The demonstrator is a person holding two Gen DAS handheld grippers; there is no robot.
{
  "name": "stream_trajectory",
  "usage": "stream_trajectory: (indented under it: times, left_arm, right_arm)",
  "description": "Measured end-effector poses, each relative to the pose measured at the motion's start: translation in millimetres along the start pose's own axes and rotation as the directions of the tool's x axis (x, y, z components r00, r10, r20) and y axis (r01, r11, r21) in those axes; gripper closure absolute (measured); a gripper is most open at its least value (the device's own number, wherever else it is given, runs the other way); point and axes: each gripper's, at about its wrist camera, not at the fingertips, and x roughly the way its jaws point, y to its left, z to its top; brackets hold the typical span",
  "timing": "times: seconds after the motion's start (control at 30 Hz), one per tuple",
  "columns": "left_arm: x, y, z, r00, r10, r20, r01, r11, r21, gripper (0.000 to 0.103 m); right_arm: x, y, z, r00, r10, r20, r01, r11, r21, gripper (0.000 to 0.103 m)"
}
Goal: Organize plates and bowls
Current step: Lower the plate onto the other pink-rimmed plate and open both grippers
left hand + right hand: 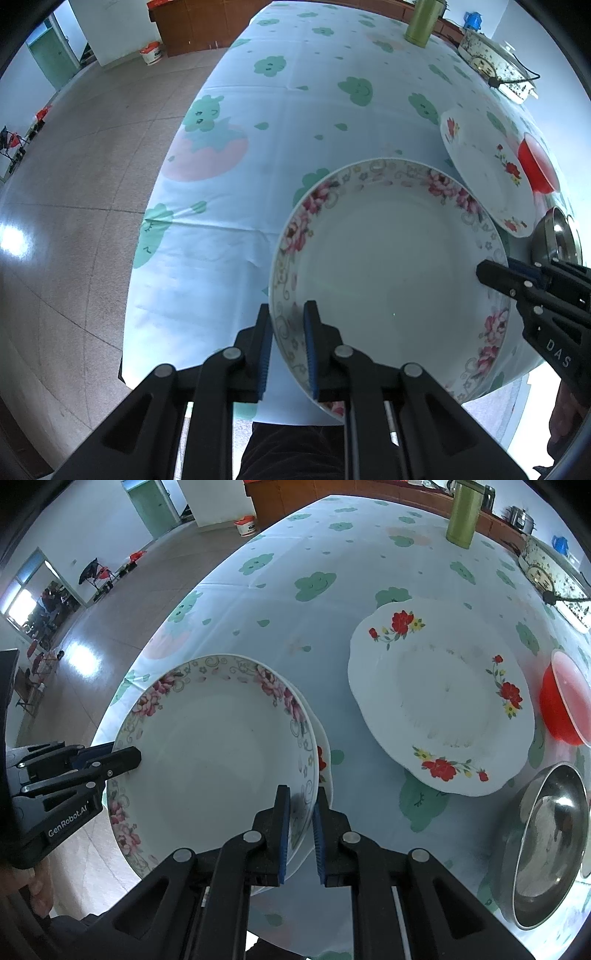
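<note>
I am holding the pink flower plate (218, 760) with two hands because it is big and could tip if I only held one side. My left hand-held gripper (286, 343) is pinching the rim on one side. My right hand-held gripper (300, 830) is pinching the rim on the other side. Both are squeezed tight on the thin edge, with one finger on top of the rim and one under it, so the plate cannot slide out.

The plate sits near my edge of the desk (332, 572), partly out past the edge. In the right view I can see another plate (323, 764) peeking out under it, with a bit of red flower on it. I think I am stacking plates here, so they make one neat pile. I cannot tell if the top plate is resting all the way down yet.

The red flower plate (443, 709) lies flat by itself, a little farther out on the desk. It looks like it should join the pile next. The red bowl (565, 709) and the shiny metal bowl (546, 845) sit off to my right, close together. Bowls go with bowls, I think.
</note>
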Motion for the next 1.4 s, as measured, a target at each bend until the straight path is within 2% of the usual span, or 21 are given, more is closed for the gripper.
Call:
stream_trajectory:
  times: [1.4]
  left_arm:
    - [-4.7,-2.5,0.7,1.0,0.014,0.008,-0.014,1.0,-0.004,0.09]
  right_arm:
    - [-2.4,7.8,-1.0,0.999,-0.046,0.024,0.047,0.998,-0.048,0.086]
